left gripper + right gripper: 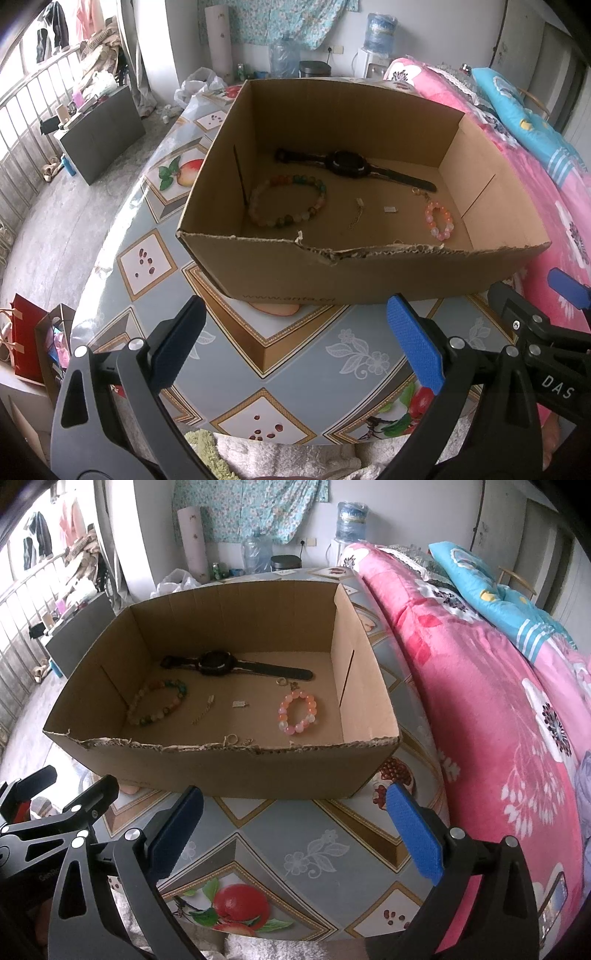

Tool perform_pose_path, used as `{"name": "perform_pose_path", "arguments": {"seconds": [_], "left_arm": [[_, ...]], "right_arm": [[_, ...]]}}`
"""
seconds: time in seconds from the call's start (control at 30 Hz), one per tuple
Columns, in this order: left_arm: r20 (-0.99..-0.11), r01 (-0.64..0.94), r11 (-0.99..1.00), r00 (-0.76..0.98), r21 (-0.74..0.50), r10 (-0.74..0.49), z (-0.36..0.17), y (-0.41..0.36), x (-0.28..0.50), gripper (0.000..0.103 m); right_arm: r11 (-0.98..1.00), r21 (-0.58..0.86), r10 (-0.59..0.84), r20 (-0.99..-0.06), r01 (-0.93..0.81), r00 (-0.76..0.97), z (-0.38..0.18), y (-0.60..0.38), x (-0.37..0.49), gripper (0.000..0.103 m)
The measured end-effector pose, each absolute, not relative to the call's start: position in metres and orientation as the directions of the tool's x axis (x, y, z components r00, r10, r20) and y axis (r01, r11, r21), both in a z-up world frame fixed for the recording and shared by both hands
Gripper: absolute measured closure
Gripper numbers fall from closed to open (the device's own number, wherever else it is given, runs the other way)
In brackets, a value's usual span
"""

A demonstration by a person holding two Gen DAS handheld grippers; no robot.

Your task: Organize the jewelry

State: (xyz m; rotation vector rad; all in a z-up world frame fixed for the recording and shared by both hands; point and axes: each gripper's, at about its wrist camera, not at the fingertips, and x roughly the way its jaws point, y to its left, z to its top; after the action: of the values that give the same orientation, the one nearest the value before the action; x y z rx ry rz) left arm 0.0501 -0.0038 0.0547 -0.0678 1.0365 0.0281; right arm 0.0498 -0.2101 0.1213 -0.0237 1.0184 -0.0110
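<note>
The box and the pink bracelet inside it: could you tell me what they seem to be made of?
The box looks like plain brown corrugated cardboard, matt; its torn front rim shows the fluting. The pink bracelet seems to be glossy translucent beads, glass or plastic; which one is unclear.

Brown cardboard box (295, 284), near outer wall facing the left gripper: "www.anta.c…" in dark print along the bottom edge, just ahead of the left tool's fingers; the end of the address is too blurred to read.
Black arm of the right gripper (554, 373), to the right of the left tool: white capitals "DAS".
Black arm of the left gripper (40, 849), to the left of the right tool: pale letters starting "Gen", the rest unreadable.
Blue water bottle on the white dispenser (380, 31), far ahead by the wall: a printed label, too small to read.
</note>
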Motion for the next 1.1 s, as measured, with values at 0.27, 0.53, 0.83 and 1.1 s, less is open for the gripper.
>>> {"name": "perform_pose_path", "arguments": {"seconds": [0.27, 0.53, 0.83, 1.1], "left_arm": [[-0.864, -0.05, 0.998, 0.503, -0.044, -0.012, 0.0549, -0.004, 0.0517, 0.008], [-0.865, -0.048, 0.998, 0.501, -0.042, -0.012, 0.0549, -0.004, 0.052, 0.008], [-0.866, -0.047, 0.998, 0.5, -0.042, -0.012, 0.0548, -0.0042, 0.0525, 0.008], [-0.866, -0.047, 0.998, 0.5, -0.042, -0.012, 0.0551, -0.0042, 0.0525, 0.008]], "right_arm": [[1.0, -0.023, -0.021, -0.853, 0.003, 0.521, 0.1193, -0.2122, 0.0501, 0.006], [1.0, -0.018, -0.019, -0.856, 0.007, 0.516, 0.1174, -0.2148, 0.0504, 0.006], [1.0, -0.016, -0.019, -0.858, 0.01, 0.512, 0.1163, -0.2169, 0.0505, 0.006], [1.0, -0.015, -0.018, -0.859, 0.01, 0.511, 0.1163, -0.2169, 0.0511, 0.006]]}}
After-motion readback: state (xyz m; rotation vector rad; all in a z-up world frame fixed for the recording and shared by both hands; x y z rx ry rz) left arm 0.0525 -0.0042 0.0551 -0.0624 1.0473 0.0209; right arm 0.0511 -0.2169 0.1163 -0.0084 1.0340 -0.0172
